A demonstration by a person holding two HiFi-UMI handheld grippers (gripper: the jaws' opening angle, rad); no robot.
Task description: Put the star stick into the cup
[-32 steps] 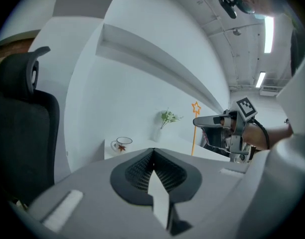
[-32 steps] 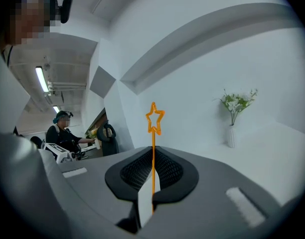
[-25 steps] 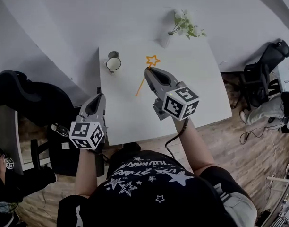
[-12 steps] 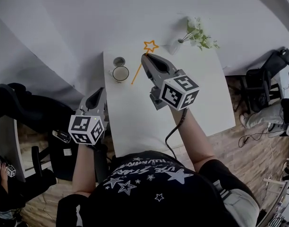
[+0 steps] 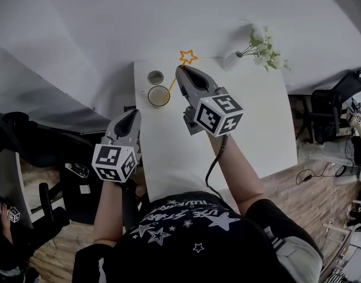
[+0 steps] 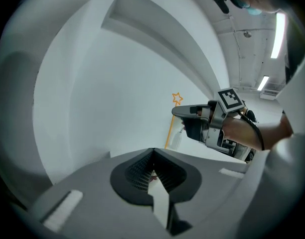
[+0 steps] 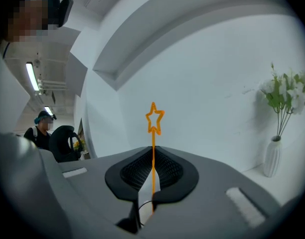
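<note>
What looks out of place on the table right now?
Nothing stands out. The right claw grips the star stick, tilted, lower end at the upright cup; the flower vase stands upright at the table's far edge.

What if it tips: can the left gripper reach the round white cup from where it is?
Probably yes: the left gripper hovers close to the round white cup, nothing between them; its jaws are shut, though.

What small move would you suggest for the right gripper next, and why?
Probably lower the right gripper slightly before letting go: it is shut on the star stick, which leans, with its lower end seemingly just inside the mouth of the cup.
</note>
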